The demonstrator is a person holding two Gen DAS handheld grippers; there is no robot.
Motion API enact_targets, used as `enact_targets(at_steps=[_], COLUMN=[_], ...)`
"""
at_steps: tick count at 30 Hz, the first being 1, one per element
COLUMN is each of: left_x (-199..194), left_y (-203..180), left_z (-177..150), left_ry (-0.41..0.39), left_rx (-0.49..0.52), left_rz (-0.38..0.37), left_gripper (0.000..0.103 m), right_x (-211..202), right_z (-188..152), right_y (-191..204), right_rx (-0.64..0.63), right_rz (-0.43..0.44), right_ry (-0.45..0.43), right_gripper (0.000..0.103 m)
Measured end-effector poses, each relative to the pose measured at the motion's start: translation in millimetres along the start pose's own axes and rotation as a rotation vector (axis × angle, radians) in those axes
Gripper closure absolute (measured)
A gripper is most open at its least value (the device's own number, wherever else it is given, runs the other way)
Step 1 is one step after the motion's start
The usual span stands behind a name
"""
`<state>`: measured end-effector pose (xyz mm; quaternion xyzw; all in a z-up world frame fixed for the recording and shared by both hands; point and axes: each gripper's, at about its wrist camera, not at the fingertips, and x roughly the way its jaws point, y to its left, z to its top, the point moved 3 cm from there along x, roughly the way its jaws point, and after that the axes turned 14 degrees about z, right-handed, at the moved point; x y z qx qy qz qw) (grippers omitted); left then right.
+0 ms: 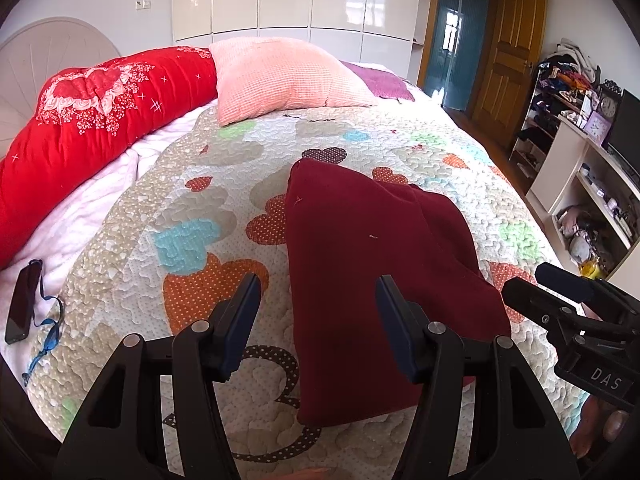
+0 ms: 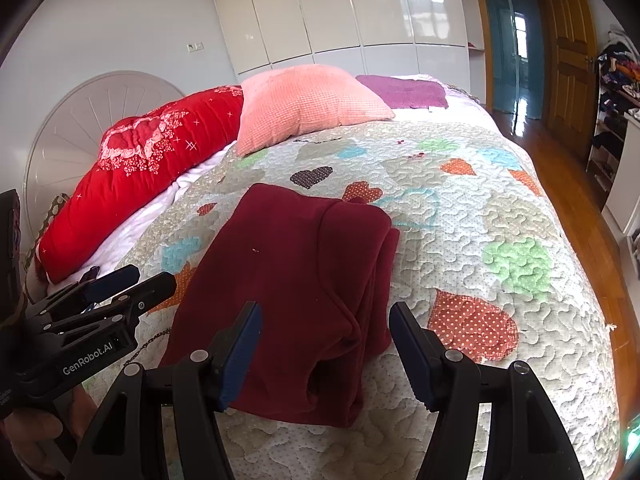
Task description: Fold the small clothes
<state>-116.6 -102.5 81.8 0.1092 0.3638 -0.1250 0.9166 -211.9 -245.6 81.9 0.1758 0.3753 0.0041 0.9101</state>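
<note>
While both claws hang spread & empty, you've got the dark maroon fleece garment point(image 1: 384, 280) lying folded into a long rectangle on the heart-patterned quilted bedspread point(image 1: 200, 200), near the bed's front edge. Your left claw point(image 1: 316, 300) sits over the garment's left side: one pad off the cloth over the quilt, the other above the fabric, nothing pinched. Your right claw point(image 2: 326, 324) straddles the thicker right side, where stacked layers bunch up, also gripping nothing.

Judging from how it lies, the lengthwise folds look done & a crosswise fold is prob. next.

Risks from here:
- Right side is several layers thick w/ a rolled edge. If you pinch only the top layer, the stack could peel open when lifted.
- Fleece on a bumpy quilt may drag rather than slide, so a low sweep could wrinkle the under layer.
- Near corners hang close to the bed edge; pulling toward yourself might tip the piece off.
- Uneven lift b/w the two claws would skew the fold line.
- Claws are close together; watch for them bumping as you bring them over.

Pink waffle-knit cushion point(image 1: 280, 76) is well apart, no obstacle.
</note>
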Motion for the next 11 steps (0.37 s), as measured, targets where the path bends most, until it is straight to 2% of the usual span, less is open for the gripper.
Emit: enact_targets(at_steps=[11], left_x=[8], left_y=[10], left_z=[0], left_ry=[0.004], left_rx=[-0.037], left_rz=[-0.021], left_gripper=[0.044], right_x=[5], right_z=[-1], right_y=[-5], right_rx=[0.007], right_rz=[0.006], right_ry=[0.006], right_gripper=[0.039])
